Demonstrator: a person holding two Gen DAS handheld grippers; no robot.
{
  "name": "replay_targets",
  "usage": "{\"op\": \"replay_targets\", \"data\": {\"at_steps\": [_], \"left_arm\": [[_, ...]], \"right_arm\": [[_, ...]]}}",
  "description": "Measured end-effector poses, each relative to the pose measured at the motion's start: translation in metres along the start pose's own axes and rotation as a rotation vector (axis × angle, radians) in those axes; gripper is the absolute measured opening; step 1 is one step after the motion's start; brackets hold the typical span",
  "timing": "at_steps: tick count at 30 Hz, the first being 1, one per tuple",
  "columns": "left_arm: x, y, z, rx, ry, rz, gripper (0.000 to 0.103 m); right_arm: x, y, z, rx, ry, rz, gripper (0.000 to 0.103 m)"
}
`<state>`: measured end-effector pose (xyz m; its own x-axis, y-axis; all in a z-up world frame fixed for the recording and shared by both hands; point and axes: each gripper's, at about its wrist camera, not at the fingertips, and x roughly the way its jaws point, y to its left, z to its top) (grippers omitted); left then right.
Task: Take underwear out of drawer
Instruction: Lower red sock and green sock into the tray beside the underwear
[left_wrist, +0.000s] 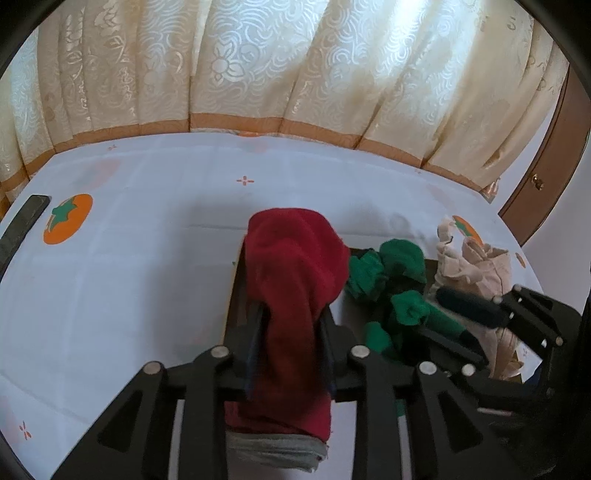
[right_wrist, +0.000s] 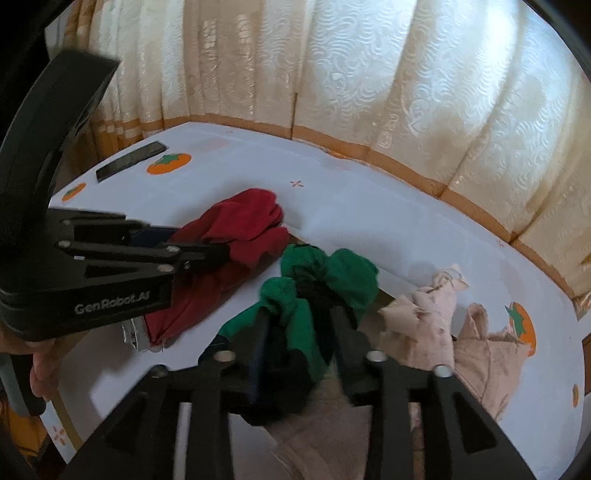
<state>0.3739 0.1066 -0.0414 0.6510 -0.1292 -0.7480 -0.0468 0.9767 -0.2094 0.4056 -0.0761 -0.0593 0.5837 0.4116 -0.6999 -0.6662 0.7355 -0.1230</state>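
Bare tablecloth (left_wrist: 147, 277) left of garments (left_wrist: 388, 280)

Daylight enters from behind the cream curtain (left_wrist: 295, 66), brightest at upper right of centre in the left wrist view, where the fabric blows out to white. The white tablecloth (left_wrist: 129, 277) is evenly lit, with soft grey shadows. Strong fisheye bending and dark vignette at all corners. Right wrist view: near linkage and green cloth (right_wrist: 332, 280) slightly motion-blurred.

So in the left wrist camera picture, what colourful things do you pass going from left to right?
Orange fruit print on the cloth → red garment between the left tool's fingers → green garment → beige garment.
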Motion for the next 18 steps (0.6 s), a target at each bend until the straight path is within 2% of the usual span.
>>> {"op": "replay_targets", "data": {"at_steps": [10, 18], "left_arm": [[-0.018, -0.003, -0.013, -0.02, -0.029, -0.023, 0.028], [-0.043, -0.008, -0.026, -0.029, -0.073, -0.055, 0.028]], "right_arm": [[-0.029, -0.006, -0.003, 0.037, -0.042, 0.008, 0.044], [-0.055, -0.005, -0.013, 0.078, -0.062, 0.065, 0.045]]}}
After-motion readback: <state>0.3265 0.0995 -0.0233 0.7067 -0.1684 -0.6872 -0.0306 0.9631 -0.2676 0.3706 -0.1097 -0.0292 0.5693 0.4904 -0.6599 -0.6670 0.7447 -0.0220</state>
